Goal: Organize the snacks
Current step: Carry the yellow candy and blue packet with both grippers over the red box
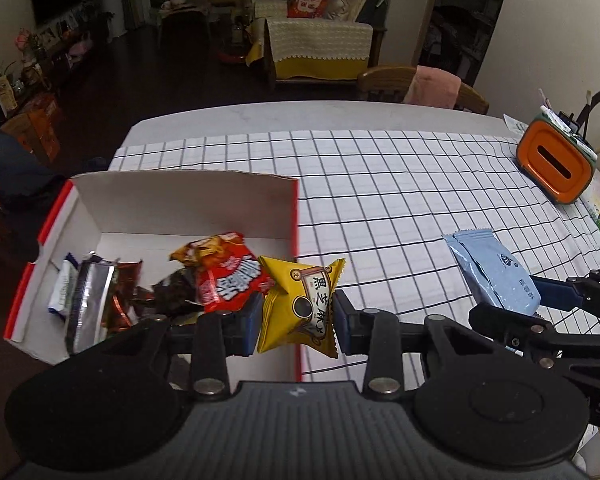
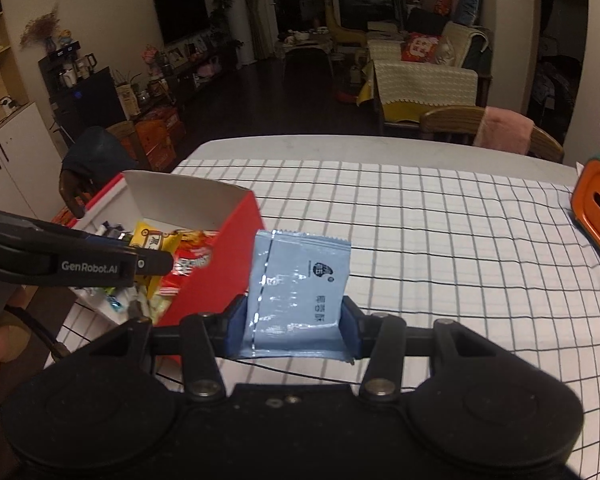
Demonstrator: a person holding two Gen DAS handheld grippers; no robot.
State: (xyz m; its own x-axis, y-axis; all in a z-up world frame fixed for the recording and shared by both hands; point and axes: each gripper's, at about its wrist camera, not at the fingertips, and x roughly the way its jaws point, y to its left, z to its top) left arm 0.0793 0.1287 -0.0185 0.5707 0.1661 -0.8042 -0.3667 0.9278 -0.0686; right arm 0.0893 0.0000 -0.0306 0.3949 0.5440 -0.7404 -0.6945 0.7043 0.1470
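Left gripper [image 1: 294,320] clamped on a yellow snack packet [image 1: 300,304] at lower centre of the frame, over the near right corner of the snack-filled red box [image 1: 44,236], right gripper [image 2: 290,320] clamped on a pale blue packet [image 2: 300,292] at centre, above the checked cloth on the table [image 2: 440,260], just right of the box

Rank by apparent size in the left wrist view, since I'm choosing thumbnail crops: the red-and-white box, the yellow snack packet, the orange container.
1. red-and-white box, clearly largest.
2. yellow snack packet and orange container: alike; the packet's nearness makes ranking unsure.
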